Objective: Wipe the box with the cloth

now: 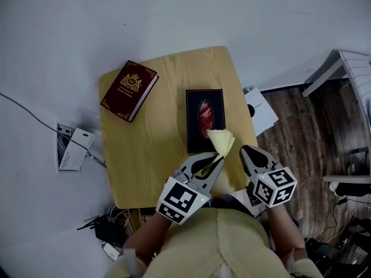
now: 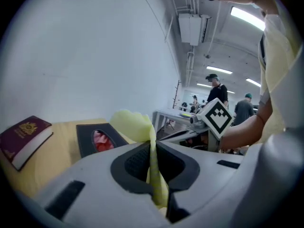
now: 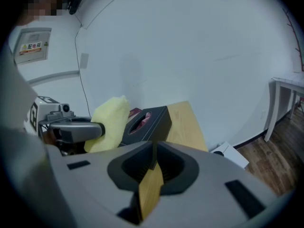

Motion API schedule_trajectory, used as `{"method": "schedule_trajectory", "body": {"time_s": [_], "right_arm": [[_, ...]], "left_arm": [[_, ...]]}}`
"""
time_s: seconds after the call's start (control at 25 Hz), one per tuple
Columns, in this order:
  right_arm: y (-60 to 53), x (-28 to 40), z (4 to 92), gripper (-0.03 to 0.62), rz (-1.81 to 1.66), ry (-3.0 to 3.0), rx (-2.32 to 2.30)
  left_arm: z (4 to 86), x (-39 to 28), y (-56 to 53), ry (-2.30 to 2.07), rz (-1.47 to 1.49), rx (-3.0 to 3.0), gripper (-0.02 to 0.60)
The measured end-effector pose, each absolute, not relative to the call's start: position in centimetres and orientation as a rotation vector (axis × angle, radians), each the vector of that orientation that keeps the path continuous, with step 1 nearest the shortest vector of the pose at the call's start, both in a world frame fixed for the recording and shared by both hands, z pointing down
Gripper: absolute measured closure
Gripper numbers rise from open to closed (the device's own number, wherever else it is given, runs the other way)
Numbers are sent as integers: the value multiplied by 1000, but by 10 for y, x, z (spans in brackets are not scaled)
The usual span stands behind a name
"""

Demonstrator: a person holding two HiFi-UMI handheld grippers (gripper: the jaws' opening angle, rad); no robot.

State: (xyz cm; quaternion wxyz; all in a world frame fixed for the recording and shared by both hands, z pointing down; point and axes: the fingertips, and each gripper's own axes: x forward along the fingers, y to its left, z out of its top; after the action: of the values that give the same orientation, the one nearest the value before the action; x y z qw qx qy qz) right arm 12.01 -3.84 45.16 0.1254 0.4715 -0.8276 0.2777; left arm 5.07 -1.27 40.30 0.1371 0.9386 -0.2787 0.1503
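At table (image 1: 152,155) edge: left hand-held gripper (image 1: 212,162) clenched on cloth (image 1: 222,139) (by box (image 1: 204,116)); right hand-held gripper (image 1: 246,152) closed, empty.

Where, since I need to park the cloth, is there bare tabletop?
Bare table lies between the red book and the black box, and nearer, below the book. Crowded: the box's near end, where left gripper, cloth and right gripper gather.

Small light-wood table (image 1: 156,143) is pushed right up against a plain white wall (image 3: 190,46). There's dark wood-plank floor (image 1: 301,120) off to the right, with a white table (image 1: 353,68) standing on it. Long strip lights (image 2: 247,18) and ducting (image 2: 190,27) run along the ceiling, kinda workshop vibes.
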Motion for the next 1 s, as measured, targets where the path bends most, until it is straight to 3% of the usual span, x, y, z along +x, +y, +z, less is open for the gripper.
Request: {"method": "schedule_trajectory", "body": {"time_s": [0.36, 0.44, 0.52, 0.84, 1.0], "right_arm": [[-51, 80, 448, 540, 743, -2523, 1092], [-51, 72, 450, 463, 768, -2540, 1022], [-52, 66, 452, 433, 794, -2549, 970], [-54, 57, 461, 430, 776, -2514, 909], [-56, 59, 461, 465, 789, -2504, 912]], "left_arm": [[424, -42, -45, -1282, 470, 2445, 552], [427, -50, -46, -1325, 468, 2404, 552], [429, -54, -46, -1352, 479, 2386, 552], [433, -53, -47, -1365, 507, 2378, 552], [435, -54, -48, -1364, 510, 2367, 552]]}}
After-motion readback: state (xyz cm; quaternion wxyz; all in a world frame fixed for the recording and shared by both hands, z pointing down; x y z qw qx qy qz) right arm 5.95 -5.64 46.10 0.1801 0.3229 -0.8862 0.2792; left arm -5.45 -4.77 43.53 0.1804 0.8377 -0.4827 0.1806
